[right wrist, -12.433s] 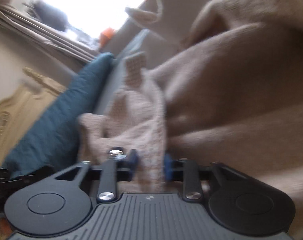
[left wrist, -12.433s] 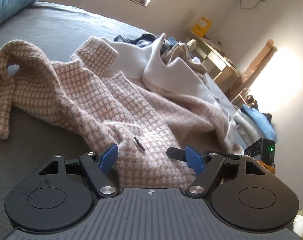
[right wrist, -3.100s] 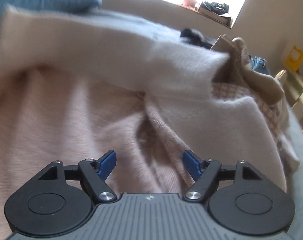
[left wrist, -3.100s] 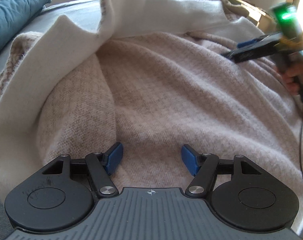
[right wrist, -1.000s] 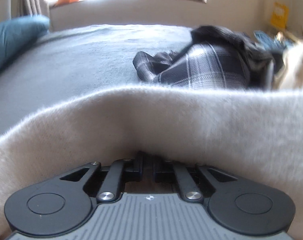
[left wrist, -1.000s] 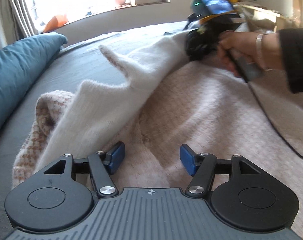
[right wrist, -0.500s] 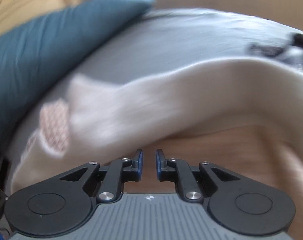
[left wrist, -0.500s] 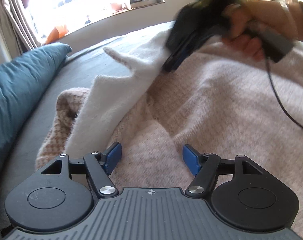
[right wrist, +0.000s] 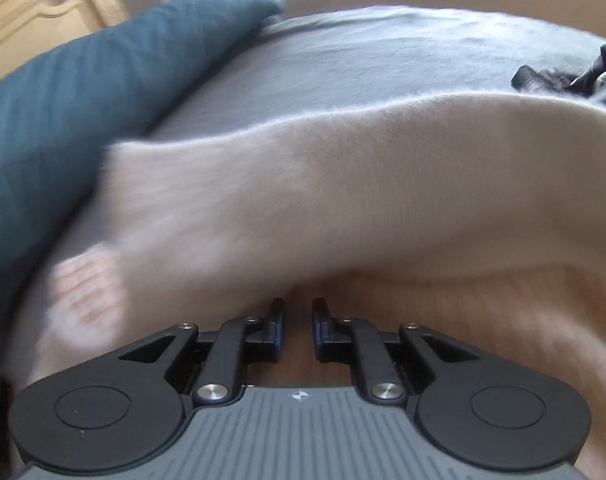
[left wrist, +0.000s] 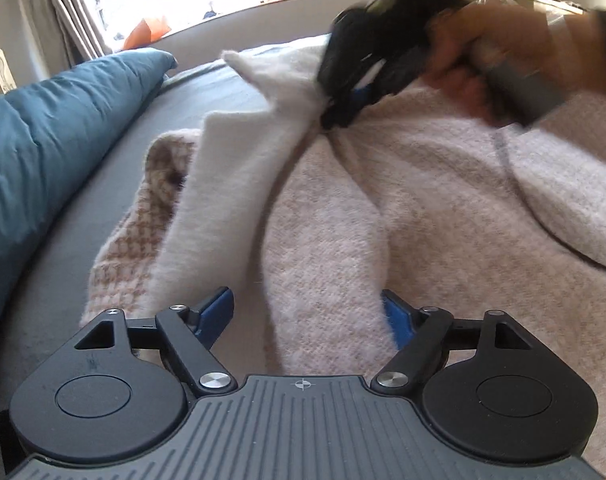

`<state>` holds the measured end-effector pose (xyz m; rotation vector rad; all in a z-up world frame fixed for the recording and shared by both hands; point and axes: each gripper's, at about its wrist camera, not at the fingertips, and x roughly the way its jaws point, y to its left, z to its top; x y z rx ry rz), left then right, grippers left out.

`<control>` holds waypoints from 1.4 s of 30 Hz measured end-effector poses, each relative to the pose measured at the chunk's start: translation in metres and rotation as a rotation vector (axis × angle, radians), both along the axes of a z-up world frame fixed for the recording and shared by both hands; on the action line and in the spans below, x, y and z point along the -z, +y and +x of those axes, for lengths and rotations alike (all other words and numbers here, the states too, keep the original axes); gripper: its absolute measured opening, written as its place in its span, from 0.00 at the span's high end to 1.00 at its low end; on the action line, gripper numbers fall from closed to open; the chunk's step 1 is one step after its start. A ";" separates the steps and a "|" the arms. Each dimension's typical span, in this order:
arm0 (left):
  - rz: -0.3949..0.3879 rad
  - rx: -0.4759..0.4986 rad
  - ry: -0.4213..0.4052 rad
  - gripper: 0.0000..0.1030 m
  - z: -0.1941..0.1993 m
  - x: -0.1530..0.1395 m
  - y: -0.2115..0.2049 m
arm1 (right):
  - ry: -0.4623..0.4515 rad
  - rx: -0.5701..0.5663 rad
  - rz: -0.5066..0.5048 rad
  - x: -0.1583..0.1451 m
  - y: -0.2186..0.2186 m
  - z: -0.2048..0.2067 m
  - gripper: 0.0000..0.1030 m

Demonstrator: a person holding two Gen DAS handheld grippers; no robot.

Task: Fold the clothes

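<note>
Left wrist view: left gripper (left wrist: 307,312) spread wide, empty, low over fuzzy pink-beige wool coat (left wrist: 423,216) spread directly ahead on grey bedspread (left wrist: 103,208). Ahead and right, right gripper (left wrist: 353,96) blurred at cream lining flap (left wrist: 239,168). Right wrist view: right gripper (right wrist: 298,320) narrowed to a slim gap, grip on fabric impossible to confirm. Teal pillow (left wrist: 43,132) to the left. Likely risk: flap slipping free mid-pull and collapsing, undoing the fold.
</note>
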<state>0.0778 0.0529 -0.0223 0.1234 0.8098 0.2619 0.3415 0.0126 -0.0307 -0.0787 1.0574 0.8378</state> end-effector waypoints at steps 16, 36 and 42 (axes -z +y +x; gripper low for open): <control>0.066 -0.086 0.022 0.21 -0.014 -0.010 0.008 | -0.032 -0.029 -0.141 -0.002 0.004 -0.032 0.78; 0.159 -0.111 0.055 0.21 -0.016 -0.009 0.010 | -0.224 -0.061 -0.462 -0.015 -0.229 -0.134 0.77; 0.185 -0.125 0.064 0.21 -0.013 -0.006 0.003 | -0.280 -0.343 -0.065 -0.035 -0.121 -0.210 0.77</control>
